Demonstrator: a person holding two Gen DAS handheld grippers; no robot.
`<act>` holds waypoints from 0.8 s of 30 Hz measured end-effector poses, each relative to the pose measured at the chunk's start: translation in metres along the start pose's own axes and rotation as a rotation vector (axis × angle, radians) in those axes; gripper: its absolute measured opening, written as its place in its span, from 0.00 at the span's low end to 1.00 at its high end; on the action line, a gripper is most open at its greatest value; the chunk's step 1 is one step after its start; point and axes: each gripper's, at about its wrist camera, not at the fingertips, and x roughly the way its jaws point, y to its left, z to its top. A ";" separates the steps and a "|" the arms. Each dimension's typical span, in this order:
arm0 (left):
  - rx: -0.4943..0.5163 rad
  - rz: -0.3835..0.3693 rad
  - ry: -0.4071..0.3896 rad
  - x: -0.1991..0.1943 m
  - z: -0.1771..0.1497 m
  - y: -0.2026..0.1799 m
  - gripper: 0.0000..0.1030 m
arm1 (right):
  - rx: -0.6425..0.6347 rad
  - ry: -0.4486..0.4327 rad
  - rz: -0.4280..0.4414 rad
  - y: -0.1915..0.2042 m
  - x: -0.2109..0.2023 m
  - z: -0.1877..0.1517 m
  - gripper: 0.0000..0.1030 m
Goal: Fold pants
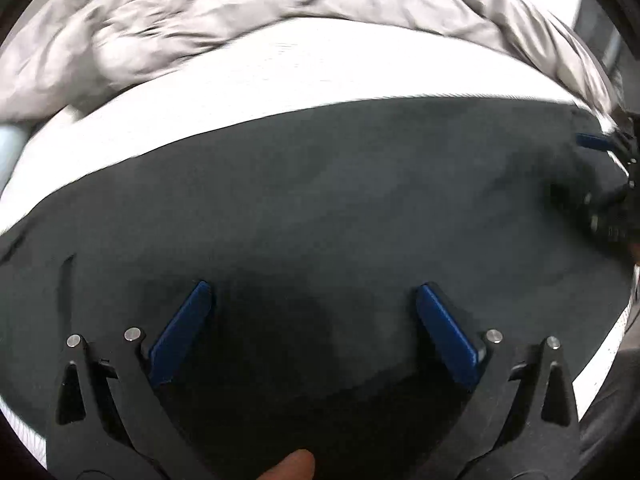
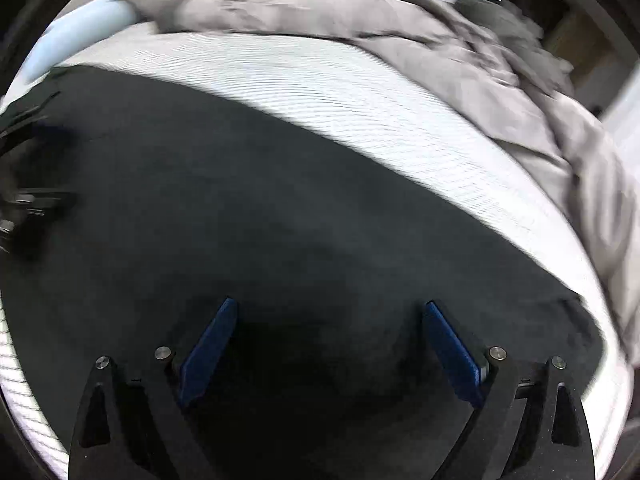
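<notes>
— While both tools hang over the bed, where do the pants (image 1: pixel 320 208) lie?

— Spread flat on the white sheet (image 1: pixel 240 92), a broad dark grey sheet of cloth that fills the near half of both views. Their far edge runs straight across the sheet, and beyond that strip of white there is a rumpled grey duvet (image 1: pixel 200 20) heaped along the far side.

— And the left gripper (image 1: pixel 314 296)?

— Its blue pads (image 1: pixel 182 332) stand wide apart, with nothing between them but the dark cloth underneath. Whether the tips touch the fabric I cannot tell. A fingertip (image 1: pixel 292 466) of the person shows at the near edge, between the black arms.

— The right gripper (image 2: pixel 330 312)?

— The same — fingers spread wide, holding nothing, poised over the pants with the blue pads (image 2: pixel 208 356) pointing to the far side. It also shows at the right rim of the left view, blurred, over the right end of the cloth.

— Anything else about?

— A pale blue pillow (image 2: pixel 80 20) at the far left, tucked beside the duvet. In the right view the white sheet bears fine stripes, and the duvet trails down the right side of the bed. Both pictures are smeared, so creases in the pants are hard to read.
</notes>
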 end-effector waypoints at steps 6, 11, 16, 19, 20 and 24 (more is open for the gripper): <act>-0.025 -0.006 -0.025 -0.020 -0.015 0.020 0.99 | 0.254 0.075 -0.185 -0.083 0.016 -0.023 0.96; -0.030 -0.057 -0.082 -0.042 0.005 0.004 0.99 | 0.271 0.003 -0.079 -0.073 -0.008 -0.018 0.96; -0.041 -0.147 0.021 0.002 0.048 -0.018 0.99 | 0.210 -0.066 0.138 -0.014 -0.013 0.013 0.96; -0.054 -0.096 0.084 0.034 0.051 -0.019 0.99 | 0.131 -0.042 0.188 0.032 0.000 0.038 0.96; -0.041 -0.072 0.074 0.034 0.050 -0.019 0.99 | 0.075 -0.027 0.175 0.047 0.006 0.043 0.96; -0.060 0.081 0.039 0.024 0.044 0.012 0.99 | 0.103 0.008 0.100 0.024 0.027 0.040 0.97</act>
